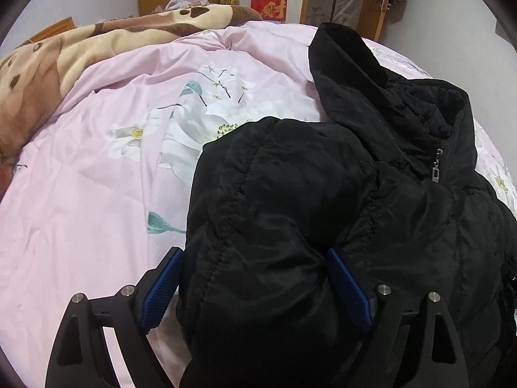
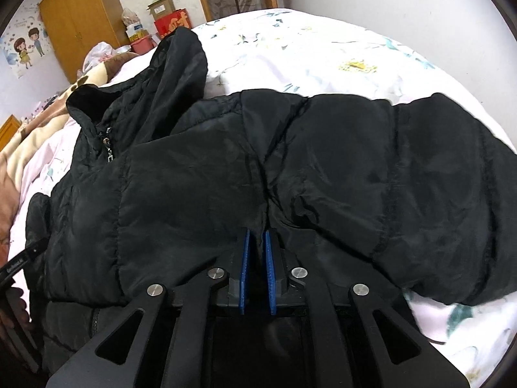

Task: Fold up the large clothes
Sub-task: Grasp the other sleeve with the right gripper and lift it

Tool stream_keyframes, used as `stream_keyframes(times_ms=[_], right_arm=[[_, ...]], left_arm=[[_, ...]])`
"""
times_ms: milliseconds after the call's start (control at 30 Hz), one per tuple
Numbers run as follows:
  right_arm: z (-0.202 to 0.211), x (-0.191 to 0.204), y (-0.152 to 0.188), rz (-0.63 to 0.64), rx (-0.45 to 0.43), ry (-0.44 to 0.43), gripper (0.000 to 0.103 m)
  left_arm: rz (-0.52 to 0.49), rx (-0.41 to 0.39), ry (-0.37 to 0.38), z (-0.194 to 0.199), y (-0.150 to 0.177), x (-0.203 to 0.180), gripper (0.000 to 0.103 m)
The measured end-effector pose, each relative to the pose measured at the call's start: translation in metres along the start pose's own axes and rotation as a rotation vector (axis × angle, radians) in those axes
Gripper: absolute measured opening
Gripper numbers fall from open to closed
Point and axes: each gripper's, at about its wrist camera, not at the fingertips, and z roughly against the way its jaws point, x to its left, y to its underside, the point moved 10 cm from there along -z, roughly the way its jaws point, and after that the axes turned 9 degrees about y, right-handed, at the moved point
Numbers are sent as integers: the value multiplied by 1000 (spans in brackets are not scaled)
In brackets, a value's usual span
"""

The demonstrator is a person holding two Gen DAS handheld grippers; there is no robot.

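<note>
Black jacket [image 2: 290,168] fold pinched in right claw [image 2: 257,236], sleeve between wide-open left claw [image 1: 255,258].

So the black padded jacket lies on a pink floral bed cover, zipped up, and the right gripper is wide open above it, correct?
Not quite: in the right wrist view the right gripper is nearly closed, pinching a fold of the black jacket. The rest holds.
</note>
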Motion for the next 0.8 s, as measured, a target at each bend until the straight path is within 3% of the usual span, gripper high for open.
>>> stream_keyframes(times_ms=[67, 200, 333, 467, 700, 800], right_arm=[[11, -15, -2, -43, -12, 19, 19], [44, -50, 0, -148, -61, -26, 22], [76, -107, 6, -263, -111, -7, 28], [99, -171, 17, -321, -144, 91, 59], [118, -294, 53, -483, -133, 264, 59], [119, -333, 65, -580, -126, 275, 60]], left_arm=[[-6, -4, 3, 12, 1, -6, 89], [26, -47, 59, 46, 2, -25, 88], [-38, -87, 137, 78, 10, -70, 88], [-121, -107, 208, 94, 18, -119, 88], [-158, -62, 321, 95, 43, -190, 88], [-186, -26, 363, 93, 56, -222, 88]])
